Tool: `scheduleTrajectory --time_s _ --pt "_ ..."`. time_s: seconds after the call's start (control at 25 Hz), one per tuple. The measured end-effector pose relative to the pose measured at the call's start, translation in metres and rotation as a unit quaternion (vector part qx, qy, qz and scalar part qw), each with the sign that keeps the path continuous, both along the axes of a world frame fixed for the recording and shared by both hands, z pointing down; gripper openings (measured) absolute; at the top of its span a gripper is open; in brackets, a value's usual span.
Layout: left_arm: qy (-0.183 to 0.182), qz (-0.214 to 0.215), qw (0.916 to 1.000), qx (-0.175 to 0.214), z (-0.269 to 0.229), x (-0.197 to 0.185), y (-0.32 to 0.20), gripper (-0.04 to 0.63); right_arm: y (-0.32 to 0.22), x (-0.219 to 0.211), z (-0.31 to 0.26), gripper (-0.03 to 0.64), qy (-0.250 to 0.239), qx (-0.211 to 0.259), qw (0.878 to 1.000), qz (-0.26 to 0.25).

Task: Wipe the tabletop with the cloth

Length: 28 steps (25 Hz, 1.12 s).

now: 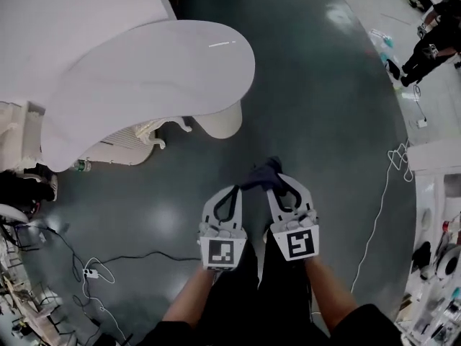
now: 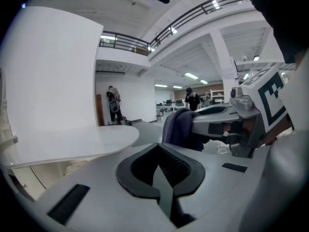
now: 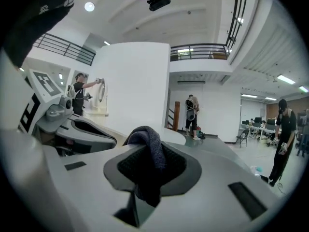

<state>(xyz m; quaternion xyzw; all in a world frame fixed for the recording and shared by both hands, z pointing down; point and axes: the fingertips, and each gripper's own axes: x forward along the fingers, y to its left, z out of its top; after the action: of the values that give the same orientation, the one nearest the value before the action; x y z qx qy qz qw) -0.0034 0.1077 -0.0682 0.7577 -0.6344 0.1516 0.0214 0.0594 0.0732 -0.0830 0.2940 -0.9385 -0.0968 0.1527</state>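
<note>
Cloth [image 3: 147, 161], dark and bunched, is pinched in your right gripper [image 1: 277, 180], a fold humped over the jaw tips and a tail hanging below. It is up in the air over the floor [image 1: 324, 107], well apart from the white tabletop [image 1: 144, 71] ahead to your left. Your left gripper [image 1: 235, 191] rides just beside the right one, jaws pressed together on nothing.

Wiping has not begun. The likeliest trouble is the grip. Only a wad is caught, so dragging it across the surface could pull it free, or it may wipe just a narrow strip. Spreading it with the free gripper would probably help.

The tabletop's near edge is a rounded lobe overhanging a pale pedestal [image 1: 220, 125], so come in over the rim, not under it. Open floor lies between you and the table. A white cable [image 1: 385, 200] trails to your right and a dark one [image 1: 137, 256] to your left; neither crosses the straight path forward.
</note>
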Motion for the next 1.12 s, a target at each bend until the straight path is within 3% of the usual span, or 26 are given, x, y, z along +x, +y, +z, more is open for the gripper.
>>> scheduleTrajectory --time_s 0.08,0.16,0.24,0.4,0.52,0.72,0.92,1.12 --pt "0.007 0.002 0.9998 0.020 -0.037 -0.006 0.022 0.003 0.025 -0.001 -0.038 0.061 0.000 0.014 1.000 0.012" --pt "0.009 0.006 0.9997 0.020 -0.066 -0.006 0.043 0.003 0.045 0.005 -0.082 0.061 -0.054 0.023 0.998 0.039" --pt "0.008 0.010 0.9987 0.049 -0.099 -0.001 0.056 0.003 0.062 0.016 -0.117 0.061 -0.088 0.025 0.994 0.060" --pt "0.001 0.017 0.9954 0.094 -0.147 0.014 0.081 0.003 0.095 0.036 -0.154 0.061 -0.101 0.036 0.992 0.067" --pt "-0.008 0.013 0.9936 0.112 -0.168 0.030 0.095 0.003 0.116 0.048 -0.165 0.061 -0.112 0.011 0.992 0.053" --pt "0.047 -0.029 0.9873 0.149 -0.191 0.053 0.111 0.003 0.135 0.063 -0.192 0.061 -0.115 0.034 0.993 0.018" --pt "0.004 -0.043 0.9919 0.119 -0.187 0.082 0.129 0.003 0.148 0.097 -0.201 0.061 -0.135 0.045 0.990 0.020" --pt "0.009 -0.061 0.9910 0.119 -0.193 0.097 0.151 0.003 0.165 0.115 -0.208 0.061 -0.137 0.051 0.989 0.011"
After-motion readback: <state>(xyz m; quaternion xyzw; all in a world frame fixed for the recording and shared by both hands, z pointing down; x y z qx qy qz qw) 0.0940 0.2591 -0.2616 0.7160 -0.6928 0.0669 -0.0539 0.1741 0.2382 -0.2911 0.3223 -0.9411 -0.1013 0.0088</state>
